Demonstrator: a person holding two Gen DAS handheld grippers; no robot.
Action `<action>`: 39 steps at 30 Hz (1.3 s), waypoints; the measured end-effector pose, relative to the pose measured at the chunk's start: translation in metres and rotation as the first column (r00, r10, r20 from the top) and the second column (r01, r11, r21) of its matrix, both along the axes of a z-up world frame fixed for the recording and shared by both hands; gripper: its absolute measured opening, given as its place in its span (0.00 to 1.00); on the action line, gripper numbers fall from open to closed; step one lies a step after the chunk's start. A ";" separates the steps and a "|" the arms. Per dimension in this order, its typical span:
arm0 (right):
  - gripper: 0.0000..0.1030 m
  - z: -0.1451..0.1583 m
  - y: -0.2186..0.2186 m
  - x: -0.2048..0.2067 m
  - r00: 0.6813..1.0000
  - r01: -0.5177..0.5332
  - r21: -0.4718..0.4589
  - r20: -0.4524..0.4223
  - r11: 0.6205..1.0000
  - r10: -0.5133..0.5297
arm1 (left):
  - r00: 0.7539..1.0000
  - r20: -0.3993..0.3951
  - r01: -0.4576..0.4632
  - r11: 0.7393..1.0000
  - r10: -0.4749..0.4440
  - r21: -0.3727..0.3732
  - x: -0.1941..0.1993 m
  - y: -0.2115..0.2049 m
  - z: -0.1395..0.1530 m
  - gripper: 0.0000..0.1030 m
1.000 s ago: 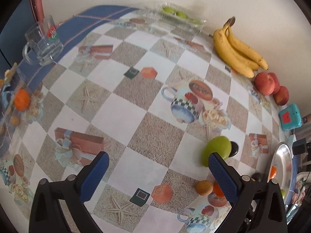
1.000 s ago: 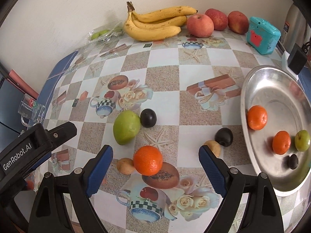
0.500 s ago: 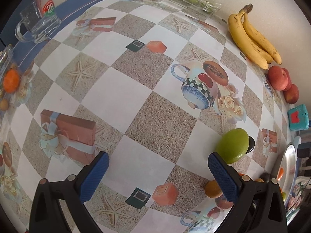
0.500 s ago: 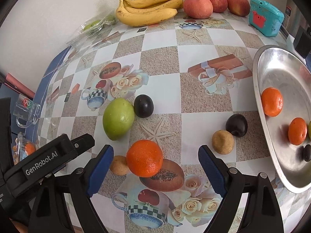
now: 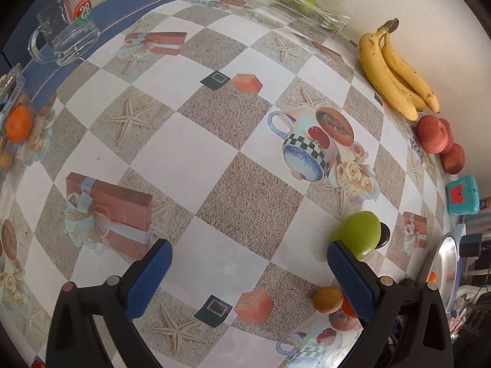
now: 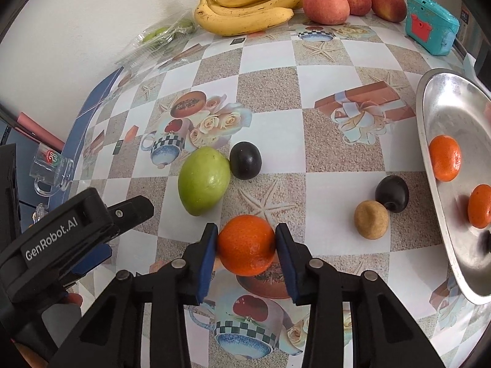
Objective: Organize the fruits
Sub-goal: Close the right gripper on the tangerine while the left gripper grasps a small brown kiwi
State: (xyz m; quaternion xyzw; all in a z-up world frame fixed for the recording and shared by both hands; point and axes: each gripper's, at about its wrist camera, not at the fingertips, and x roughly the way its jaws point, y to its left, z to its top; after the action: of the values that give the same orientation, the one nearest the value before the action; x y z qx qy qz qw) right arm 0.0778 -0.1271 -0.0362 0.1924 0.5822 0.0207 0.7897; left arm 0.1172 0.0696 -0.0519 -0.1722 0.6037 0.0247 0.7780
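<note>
Orange tangerine (image 6: 246, 244) near centre on checked tablecloth (image 6: 276, 116), between blue pads of right gripper (image 6: 247, 242); jaws closing, pads touching both sides. Green fruit (image 6: 204, 181) just beyond, left. Metal tray (image 6: 429, 128) far right. Left gripper (image 5: 248, 263) spread wide, nothing between.

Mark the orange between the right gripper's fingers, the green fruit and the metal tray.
orange (image 6: 246, 244), right wrist view, middle of its peel.
green fruit (image 6: 203, 180), right wrist view, centre of its skin.
metal tray (image 6: 446, 107), right wrist view, bare inner wall near the upper rim.
</note>
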 end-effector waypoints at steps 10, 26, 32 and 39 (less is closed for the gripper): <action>0.38 0.016 -0.011 -0.004 0.999 0.029 -0.014 0.028 0.999 -0.029 | 0.999 0.008 0.050 0.998 -0.050 -0.037 -0.003 -0.014 0.003 0.93; 0.38 0.044 -0.063 -0.016 0.987 0.145 -0.054 0.072 0.988 -0.140 | 0.974 -0.001 0.228 0.973 -0.229 -0.041 -0.010 -0.069 0.001 0.76; 0.38 0.053 -0.066 -0.019 0.987 0.137 -0.063 0.094 0.989 -0.131 | 0.963 -0.018 0.268 0.963 -0.269 -0.037 -0.012 -0.081 -0.004 0.68; 0.38 0.056 -0.070 -0.022 0.986 0.138 -0.065 0.103 0.988 -0.131 | 0.965 -0.025 0.260 0.965 -0.261 -0.031 -0.011 -0.081 -0.006 0.58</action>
State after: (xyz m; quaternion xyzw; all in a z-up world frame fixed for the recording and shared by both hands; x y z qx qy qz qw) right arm 0.0559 -0.1975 0.0196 0.2017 0.5288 -0.0442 0.8233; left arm 0.1067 -0.0117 -0.0581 -0.1017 0.6327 -0.0837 0.7631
